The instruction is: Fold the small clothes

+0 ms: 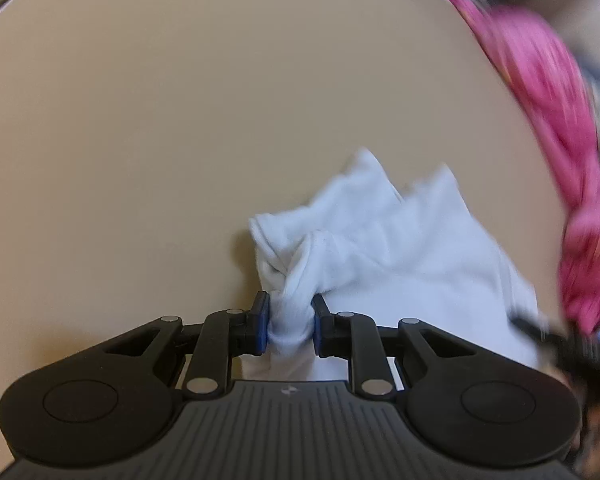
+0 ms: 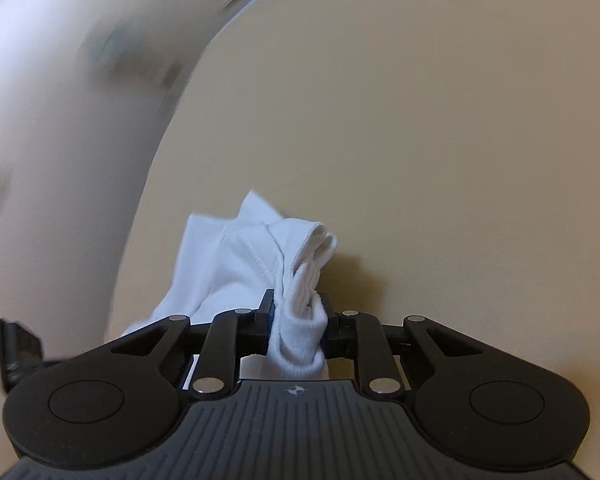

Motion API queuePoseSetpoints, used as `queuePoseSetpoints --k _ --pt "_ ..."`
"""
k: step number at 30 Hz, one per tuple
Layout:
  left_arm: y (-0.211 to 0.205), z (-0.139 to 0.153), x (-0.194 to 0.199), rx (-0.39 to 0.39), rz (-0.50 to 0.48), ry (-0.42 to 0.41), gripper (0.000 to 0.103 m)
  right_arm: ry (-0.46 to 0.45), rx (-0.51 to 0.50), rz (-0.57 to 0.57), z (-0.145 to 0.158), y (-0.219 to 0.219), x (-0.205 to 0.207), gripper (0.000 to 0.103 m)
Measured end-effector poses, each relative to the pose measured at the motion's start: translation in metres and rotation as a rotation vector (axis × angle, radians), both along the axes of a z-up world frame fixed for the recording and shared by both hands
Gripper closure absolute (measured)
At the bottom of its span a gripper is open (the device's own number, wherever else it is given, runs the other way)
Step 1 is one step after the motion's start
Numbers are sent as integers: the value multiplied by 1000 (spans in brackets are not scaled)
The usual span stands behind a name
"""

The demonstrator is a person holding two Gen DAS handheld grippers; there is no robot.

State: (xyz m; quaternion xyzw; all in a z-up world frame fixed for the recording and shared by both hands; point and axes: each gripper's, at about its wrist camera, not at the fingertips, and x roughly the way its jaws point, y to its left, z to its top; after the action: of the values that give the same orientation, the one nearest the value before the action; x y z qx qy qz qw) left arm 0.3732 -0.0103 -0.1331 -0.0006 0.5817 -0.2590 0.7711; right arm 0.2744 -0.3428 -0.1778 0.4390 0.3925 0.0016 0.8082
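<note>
A small white garment [image 1: 380, 232] hangs bunched over the beige table [image 1: 160, 140]. My left gripper [image 1: 290, 324] is shut on one bunched edge of it; the cloth spreads away to the right. In the right wrist view my right gripper [image 2: 298, 322] is shut on a ribbed hem of the same white garment [image 2: 244, 264], whose cloth trails to the left. The right gripper also shows, dark and blurred, at the lower right of the left wrist view [image 1: 556, 344].
A pile of pink clothes [image 1: 560, 128] lies along the right side of the table in the left wrist view, blurred. In the right wrist view the table's edge [image 2: 188, 92] curves down the left, with a blurred pale area [image 2: 60, 140] beyond it.
</note>
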Motion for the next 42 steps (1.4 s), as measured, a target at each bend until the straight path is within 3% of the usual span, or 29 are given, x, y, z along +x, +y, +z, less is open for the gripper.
queuePoseSetpoints --k 3,7,16,19,22,25,27,29,33,35,40,42 --pt "-79 8 16 74 -150 -77 80 20 94 -277 -28 14 -86 83" --pt "-128 9 23 169 -196 -123 80 -4 130 -437 -46 56 -135 83" --pt "-58 8 25 129 -50 -99 83 13 51 -277 -34 45 -111 83" --pt "-52 5 26 173 -7 -118 84 7 10 -235 -24 27 -118 84" --pt "-35 3 36 222 106 -134 83 26 5 -230 -21 22 -116 84" --pt "-11 4 20 173 144 -99 69 31 10 -234 -21 20 -114 84" --pt "6 5 1 95 129 -59 46 33 17 -236 -22 19 -112 83" --pt "21 6 -26 43 110 -39 34 37 26 -240 -23 18 -99 83" --pt "36 2 -86 -51 65 20 26 49 52 -246 -32 16 -98 83" --pt "25 -8 -110 -44 33 35 21 58 62 -248 -35 16 -96 83" --pt "1 -19 -138 66 5 -5 23 99 41 -215 -24 13 -89 83" --pt "-3 -18 -143 73 -10 10 39 97 51 -203 -19 10 -89 84"
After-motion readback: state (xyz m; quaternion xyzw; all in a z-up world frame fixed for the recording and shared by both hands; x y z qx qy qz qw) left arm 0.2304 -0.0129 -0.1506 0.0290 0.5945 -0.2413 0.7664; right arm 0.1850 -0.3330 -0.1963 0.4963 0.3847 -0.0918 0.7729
